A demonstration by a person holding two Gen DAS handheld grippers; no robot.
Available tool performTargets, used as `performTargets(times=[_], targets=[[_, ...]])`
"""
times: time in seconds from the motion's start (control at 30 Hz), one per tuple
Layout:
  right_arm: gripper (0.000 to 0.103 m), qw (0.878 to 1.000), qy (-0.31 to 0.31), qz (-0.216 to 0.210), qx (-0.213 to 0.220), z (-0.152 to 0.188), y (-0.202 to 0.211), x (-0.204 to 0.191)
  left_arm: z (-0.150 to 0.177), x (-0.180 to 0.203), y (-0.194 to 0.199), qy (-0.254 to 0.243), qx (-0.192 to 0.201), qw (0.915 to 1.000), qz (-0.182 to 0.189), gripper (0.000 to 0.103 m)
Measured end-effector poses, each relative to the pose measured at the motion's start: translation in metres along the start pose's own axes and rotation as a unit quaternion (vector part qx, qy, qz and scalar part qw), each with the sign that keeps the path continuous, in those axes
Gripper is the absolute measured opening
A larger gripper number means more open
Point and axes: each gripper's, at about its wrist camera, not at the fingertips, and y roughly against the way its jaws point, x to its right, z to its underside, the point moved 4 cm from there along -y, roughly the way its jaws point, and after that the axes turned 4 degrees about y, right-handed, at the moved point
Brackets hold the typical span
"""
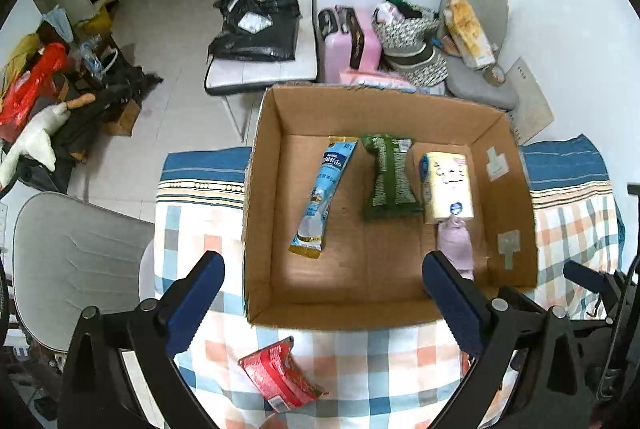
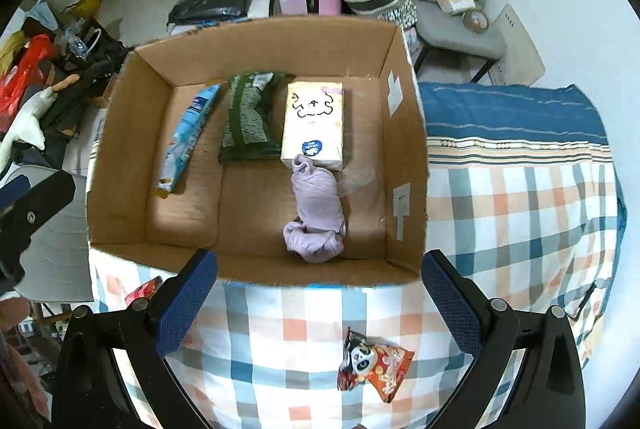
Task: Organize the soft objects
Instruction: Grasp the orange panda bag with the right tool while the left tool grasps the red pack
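An open cardboard box (image 1: 272,149) (image 2: 120,149) stands on the checked cloth. Inside lie a blue packet (image 1: 326,195) (image 2: 188,137), a green packet (image 1: 390,179) (image 2: 250,119), a cream tissue pack (image 1: 446,185) (image 2: 314,123) and a lilac rolled cloth (image 2: 316,215) (image 1: 454,239). A red snack packet (image 1: 280,375) (image 2: 144,289) lies in front of the box, below my open, empty left gripper (image 1: 324,301). An orange panda packet (image 2: 372,363) lies below my open, empty right gripper (image 2: 320,299), which hovers at the box's near wall.
The checked cloth (image 2: 520,209) with a blue band covers the table. A grey chair (image 1: 72,261) stands at the left. Beyond the box are a white chair (image 1: 264,29) with a black bag, a pink suitcase (image 1: 348,45) and a grey chair (image 2: 460,9) with clutter.
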Motion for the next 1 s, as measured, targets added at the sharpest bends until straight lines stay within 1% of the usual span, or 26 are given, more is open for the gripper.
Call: performTargets(times=[0.07, 0.2, 0.33, 0.57, 0.67, 0.8, 0.87, 0.93, 1.0], targets=[[0.103, 1.000, 0.004, -0.004, 0.011, 0.006, 0.013, -0.003, 0.006, 0.001, 0.011, -0.001, 0.011, 0.9999, -0.001, 0.102], [0.103, 0.999, 0.014, 0.002, 0.039, 0.018, 0.043, -0.010, 0.022, 0.002, 0.038, 0.001, 0.034, 0.9994, -0.007, 0.102], [0.103, 0.998, 0.013, -0.006, 0.058, 0.031, 0.068, -0.011, 0.036, 0.001, 0.065, 0.012, 0.059, 0.9981, -0.006, 0.102], [0.103, 0.997, 0.010, -0.022, 0.080, 0.054, 0.102, -0.010, 0.054, 0.003, 0.109, 0.019, 0.095, 0.9953, -0.009, 0.102], [0.103, 0.996, 0.008, -0.031, 0.085, 0.066, 0.115, -0.009, 0.060, 0.005, 0.122, 0.022, 0.105, 0.9942, -0.007, 0.102], [0.103, 0.995, 0.005, -0.042, 0.093, 0.077, 0.126, -0.007, 0.066, 0.004, 0.132, 0.032, 0.110, 0.9934, 0.000, 0.102], [0.103, 0.995, -0.002, -0.047, 0.091, 0.083, 0.126, 0.000, 0.070, 0.002, 0.133, 0.036, 0.110, 0.9932, -0.004, 0.102], [0.103, 0.995, -0.011, -0.046, 0.085, 0.091, 0.116, 0.012, 0.077, -0.001, 0.125, 0.045, 0.107, 0.9931, -0.019, 0.102], [0.103, 0.997, -0.021, -0.046, 0.060, 0.099, 0.096, 0.025, 0.089, -0.004, 0.107, 0.057, 0.090, 0.9938, -0.031, 0.102]])
